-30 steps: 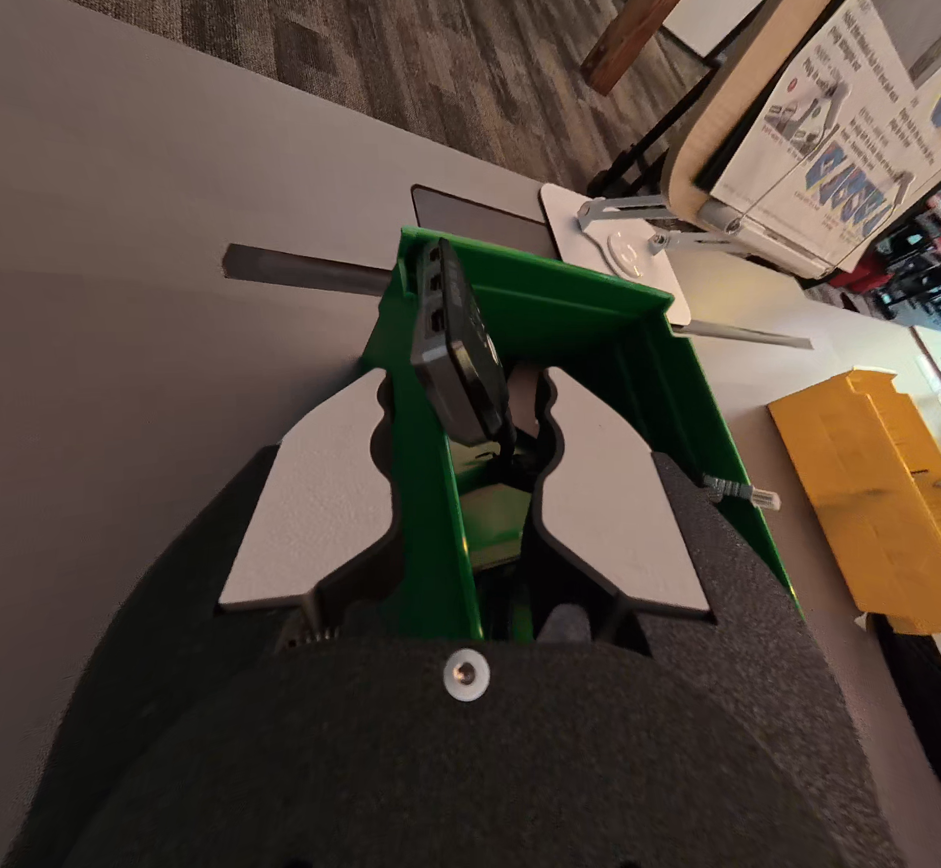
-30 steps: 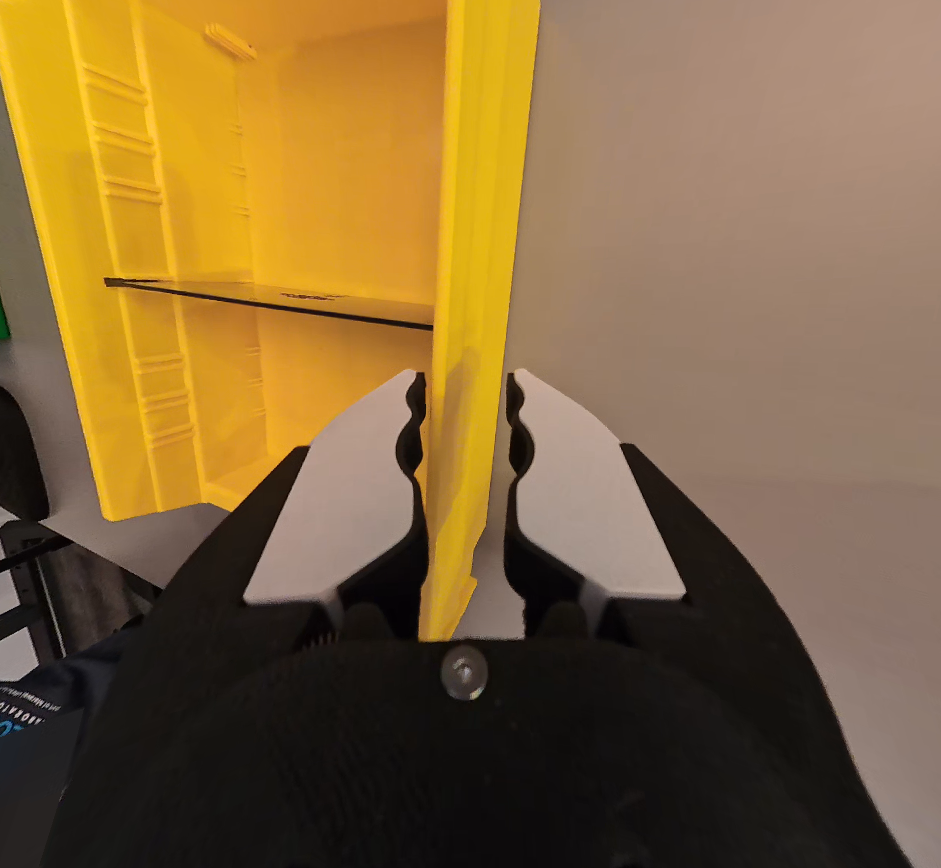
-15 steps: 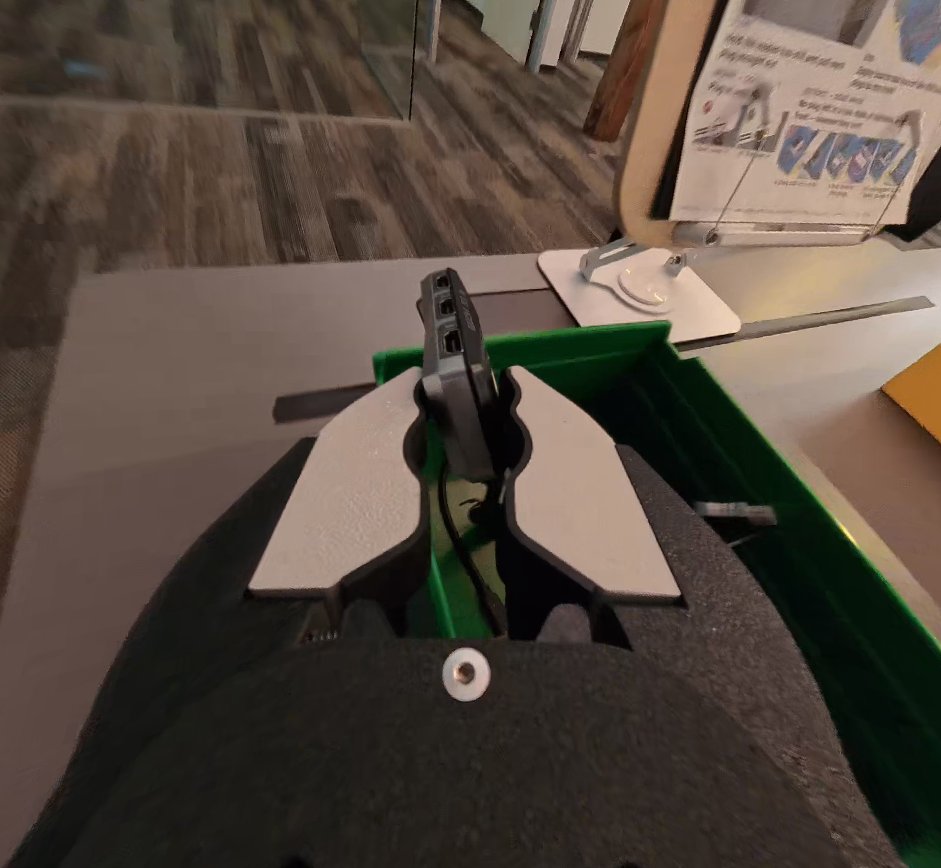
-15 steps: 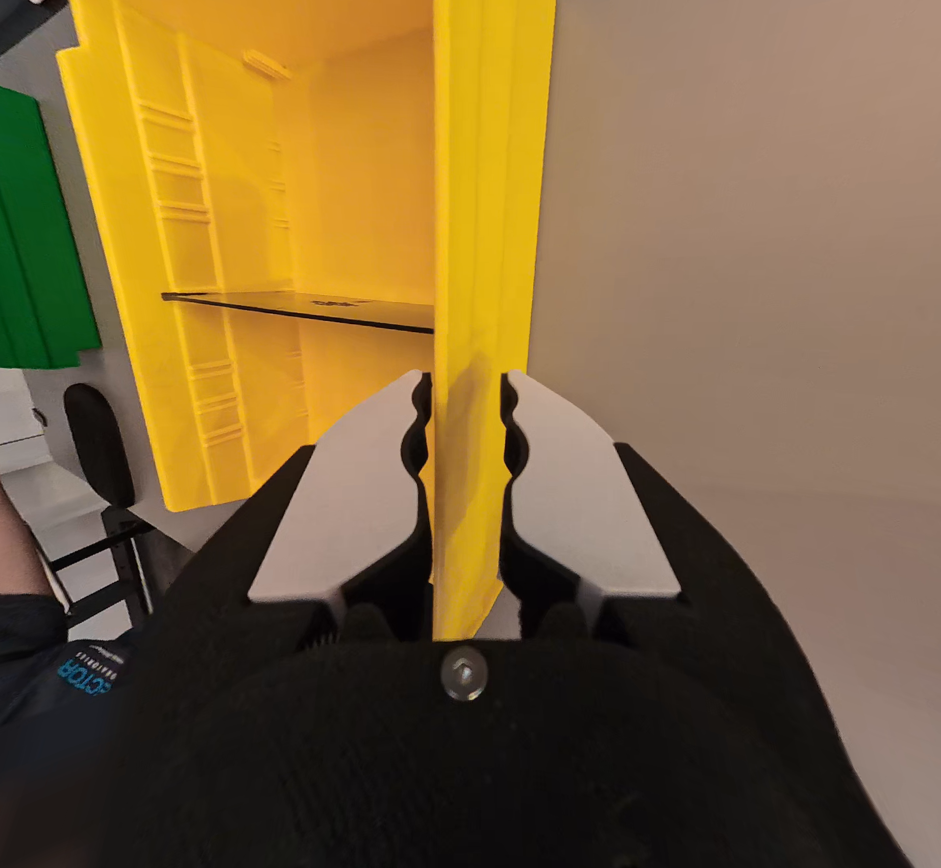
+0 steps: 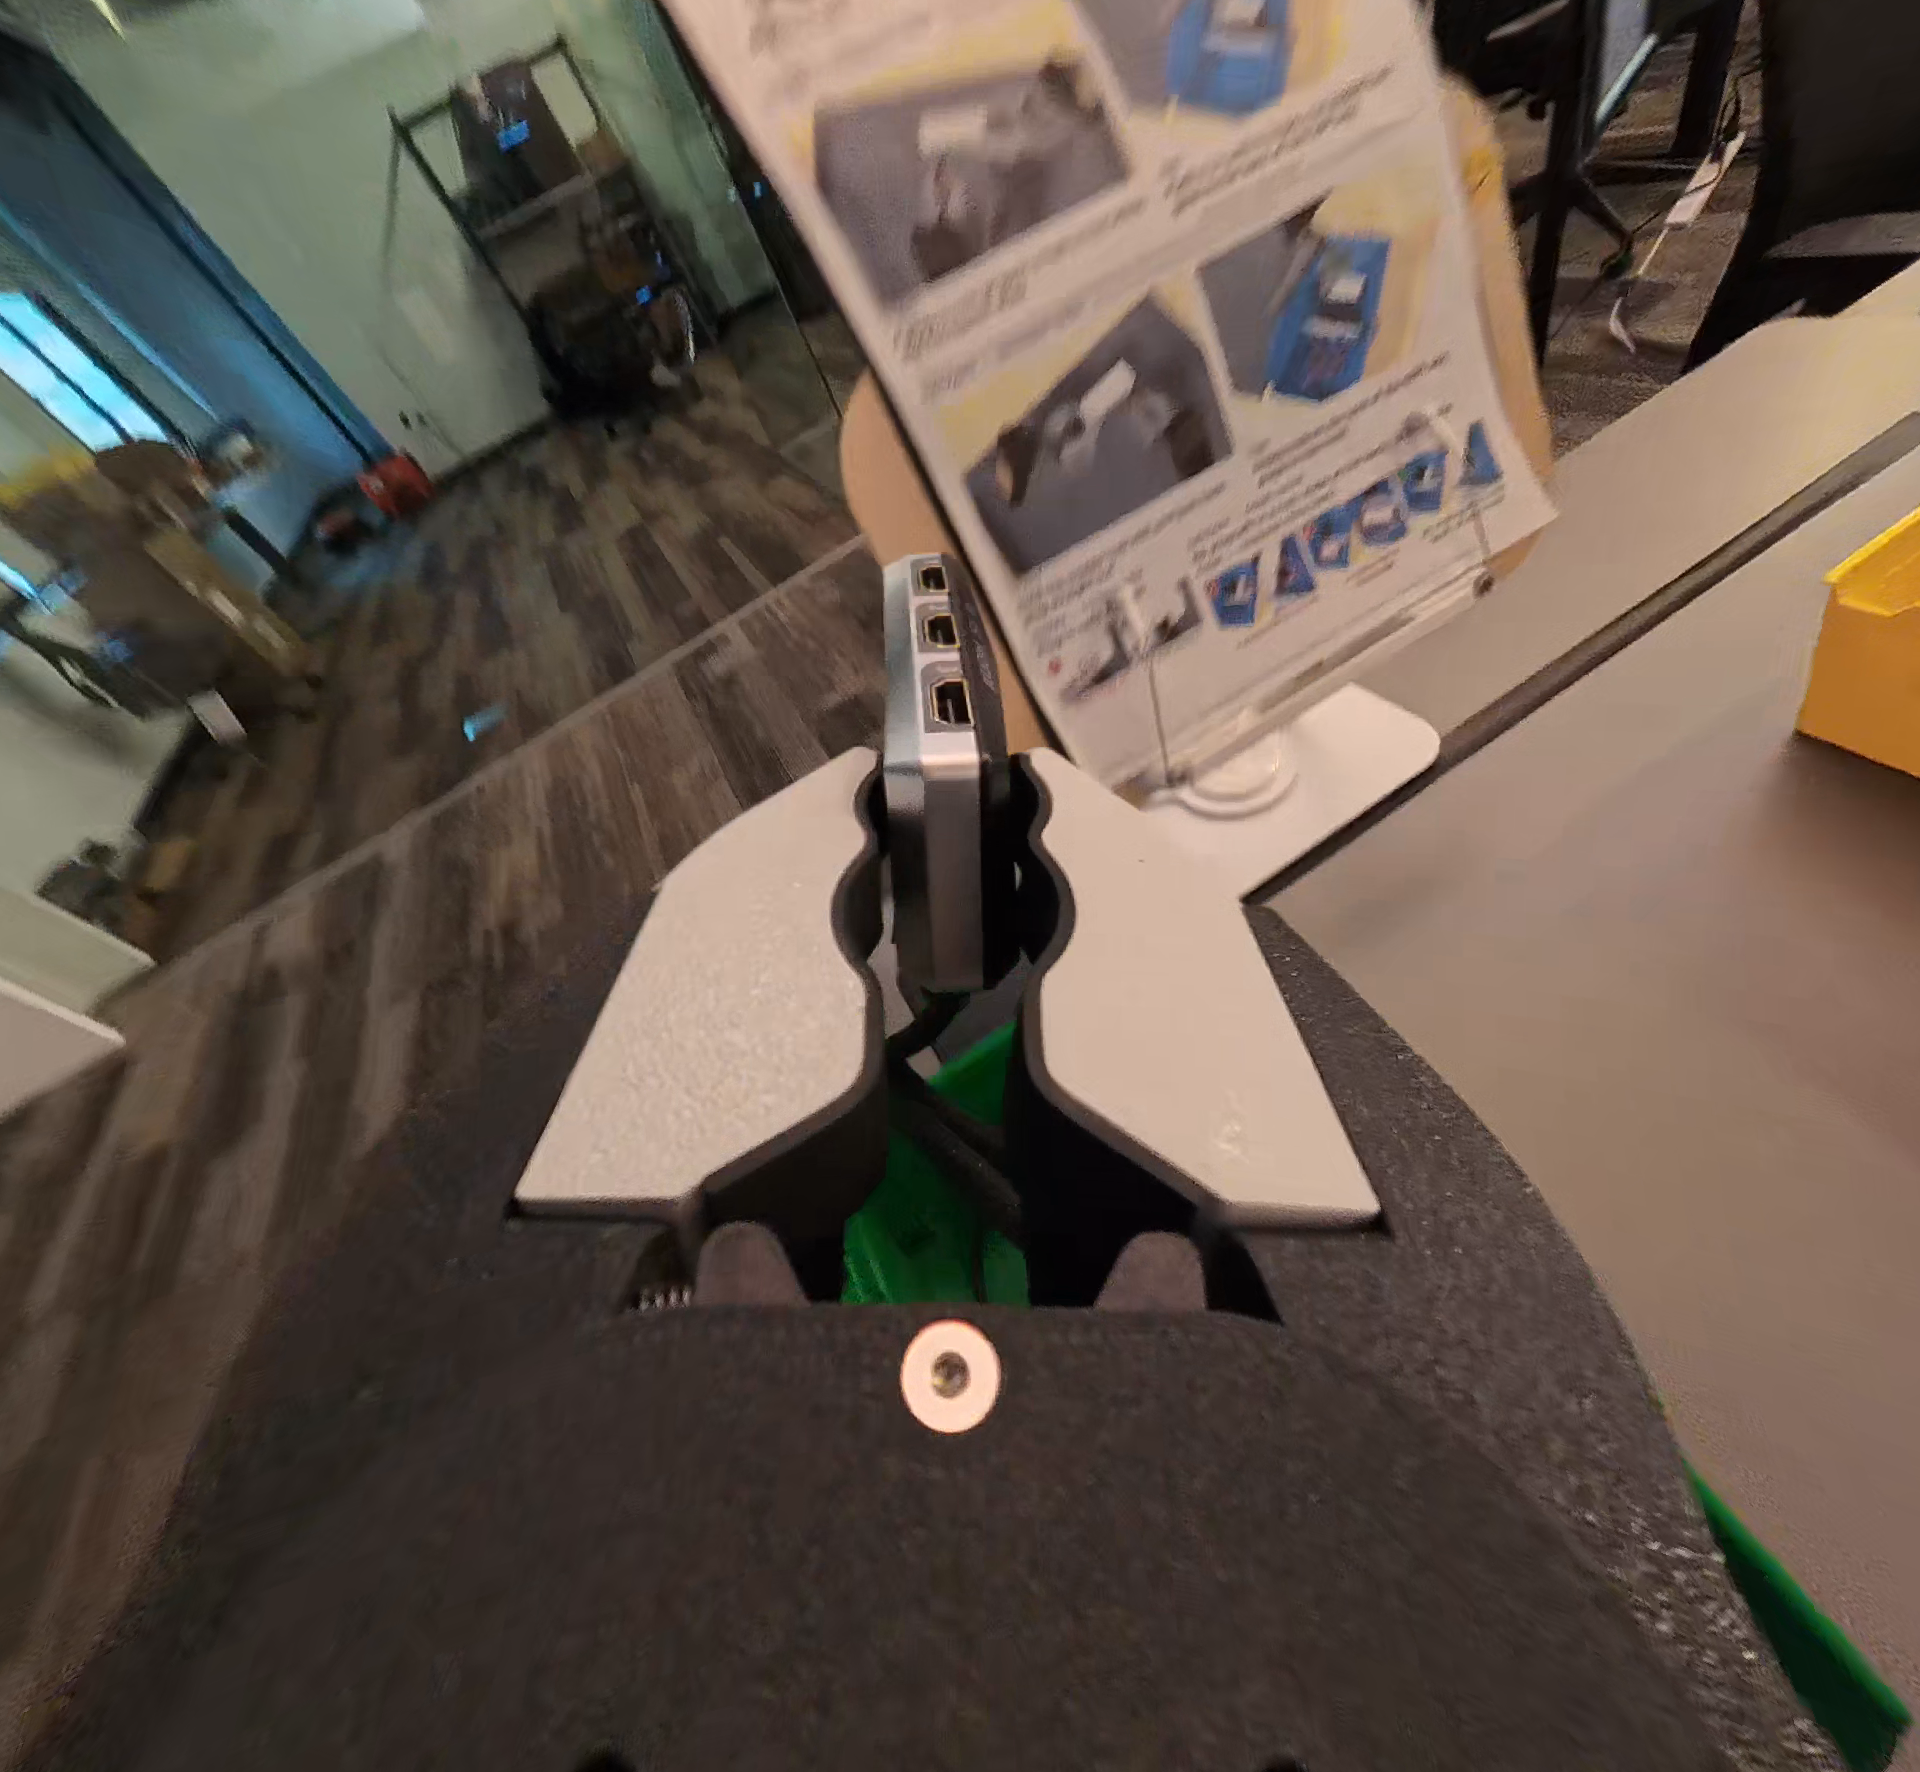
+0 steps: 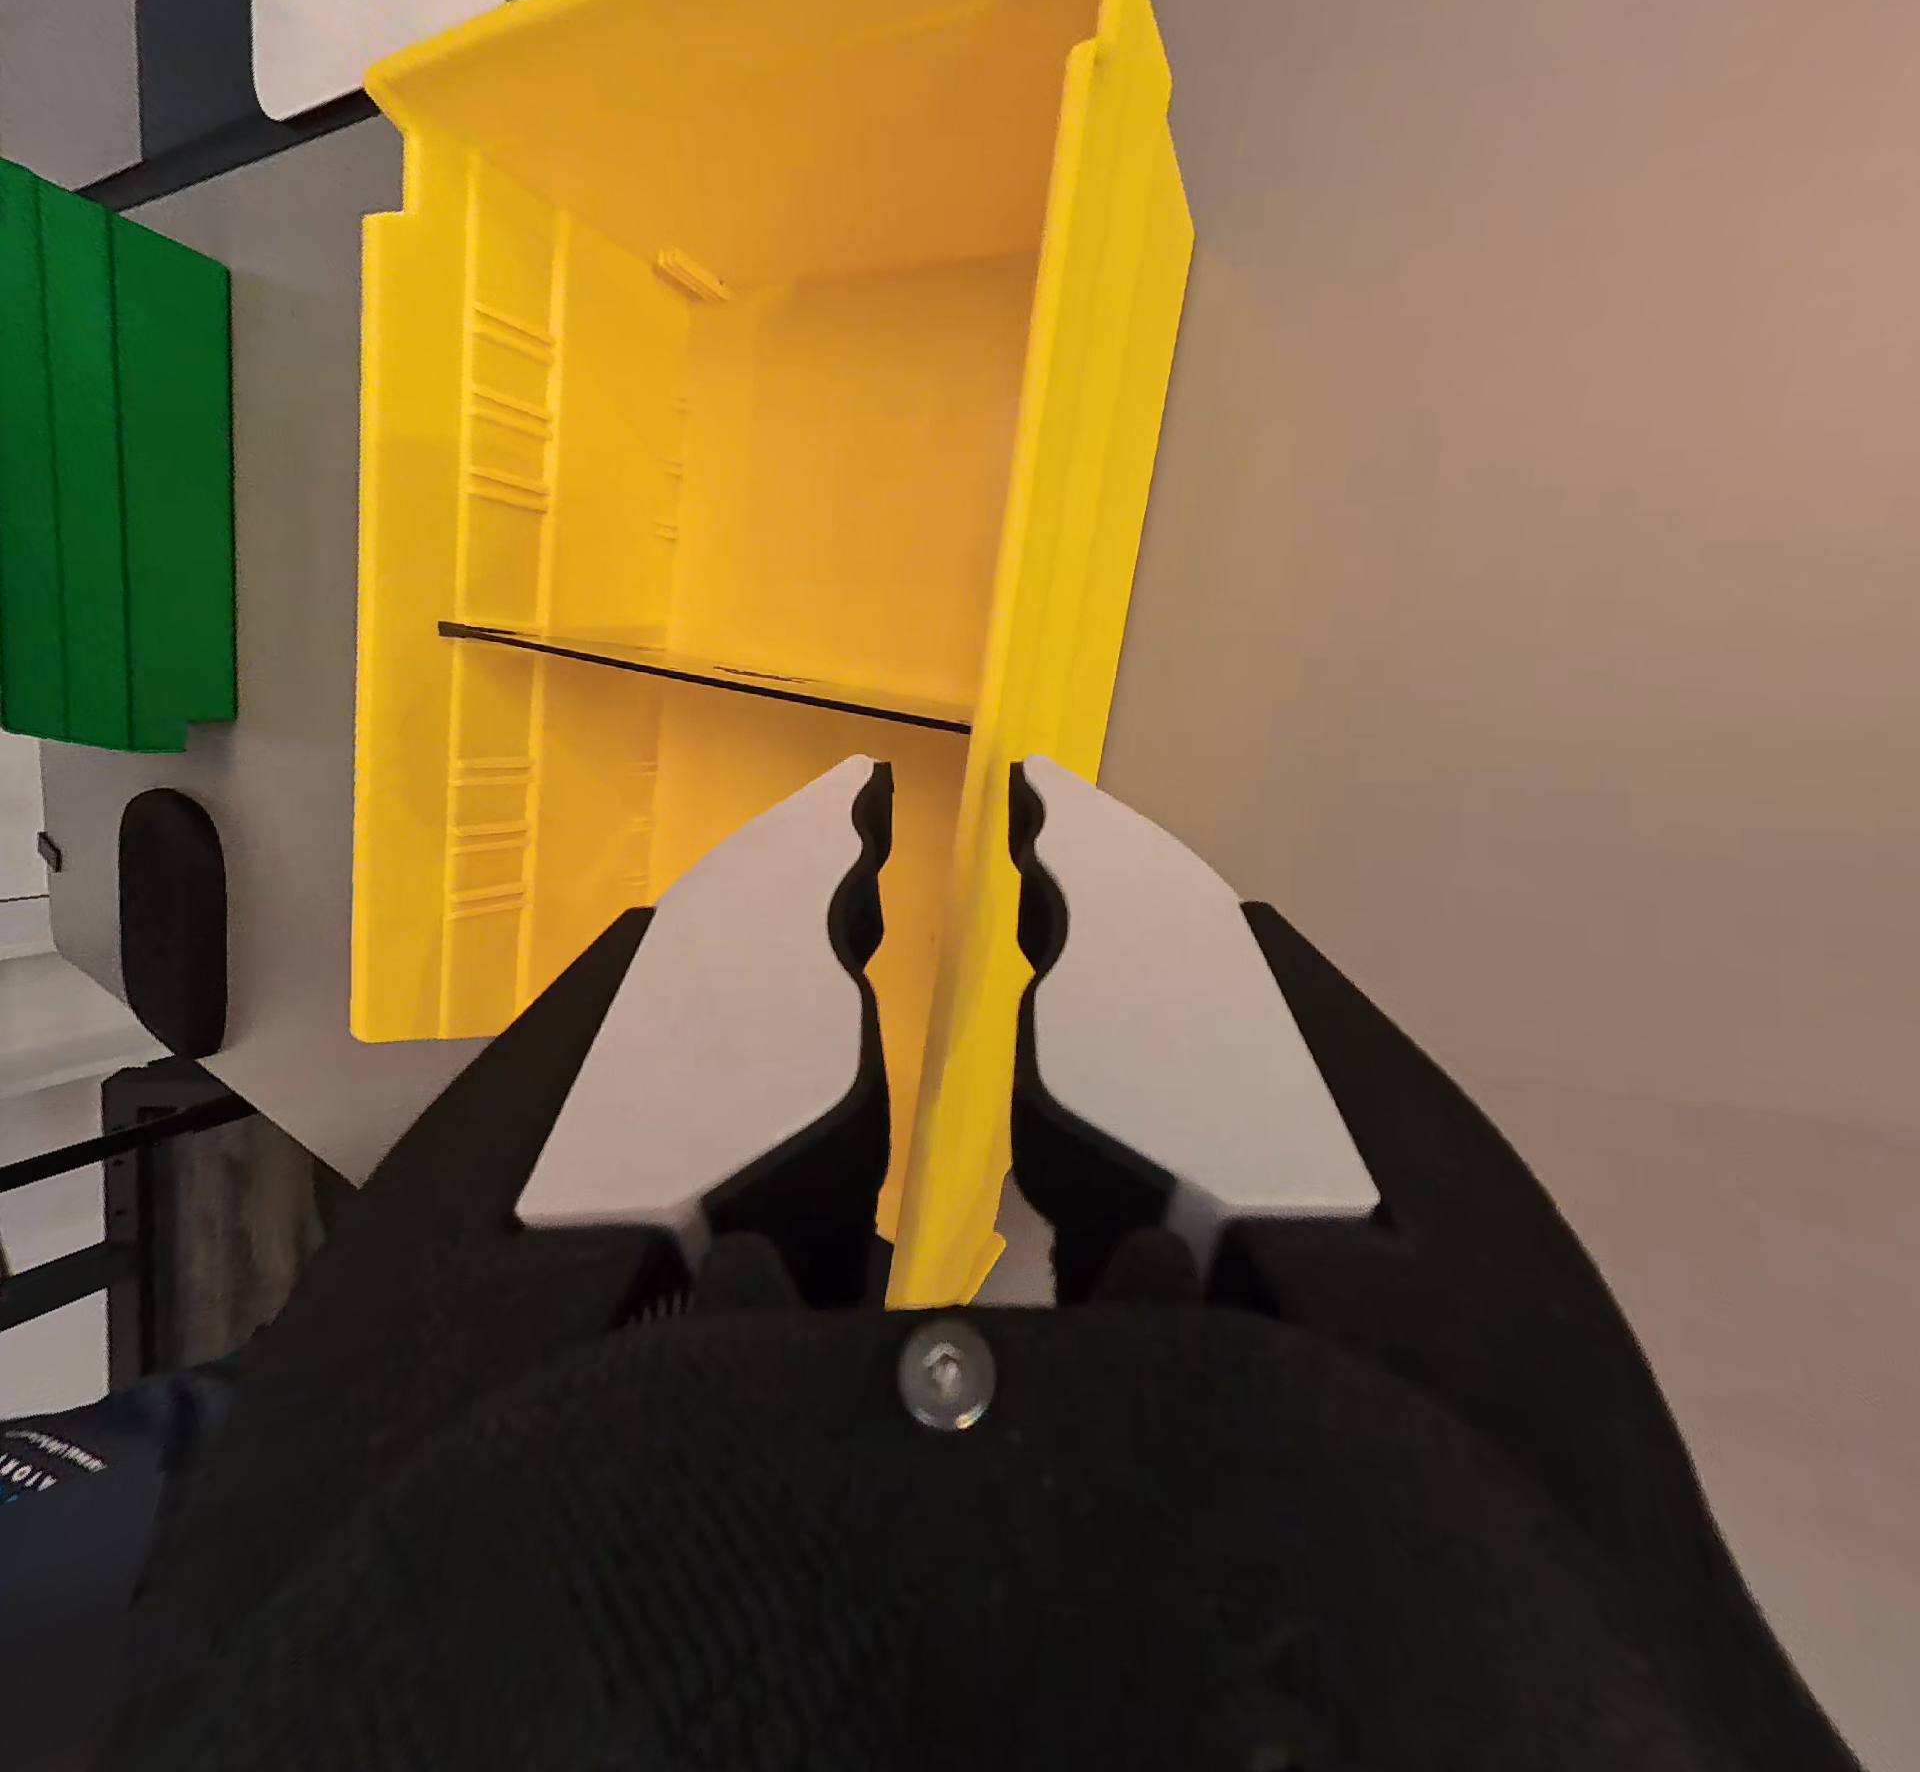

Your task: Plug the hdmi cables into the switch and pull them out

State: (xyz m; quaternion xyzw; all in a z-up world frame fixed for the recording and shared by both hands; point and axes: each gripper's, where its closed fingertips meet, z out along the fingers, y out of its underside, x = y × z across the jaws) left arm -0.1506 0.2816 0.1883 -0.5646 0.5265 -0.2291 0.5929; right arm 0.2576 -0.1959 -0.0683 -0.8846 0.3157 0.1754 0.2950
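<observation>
The left tongs [image 5: 943,777] were raised above the green bin [image 5: 935,1192] and pointed forward and a little upward, toward the printed sheet [image 5: 1143,268] on its white stand [image 5: 1340,746]. Their two grey fingers [image 5: 727,984] were closed on the switch [image 5: 940,787], one on each flat side, near its lower end. The switch stood upright on its edge, and its narrow face with three ports looked back at the camera. A dark cable [image 5: 935,1140] hung from the lower end of the switch and went down into the green bin, which showed only through the gap between the fingers and at the lower right edge of the left wrist view. Behind the switch were the edge of the grey tabletop [image 5: 1558,995] and the dark floor [image 5: 468,683].

The right tongs [image 6: 948,772] pointed along the right wall of the yellow bin [image 6: 852,434], which lay on the same tabletop [image 6: 1558,579]. This wall passed between the two fingers. The right finger [image 6: 1164,1016] lay against the wall, while a small gap was visible between the left finger and the wall, so the tongs were apart and not clamped on it. A thin dark divider [image 6: 707,673] crossed the inside of the yellow bin just ahead of the fingertips. The green bin [image 6: 104,475] lay to the left of the yellow bin, apart from it.
</observation>
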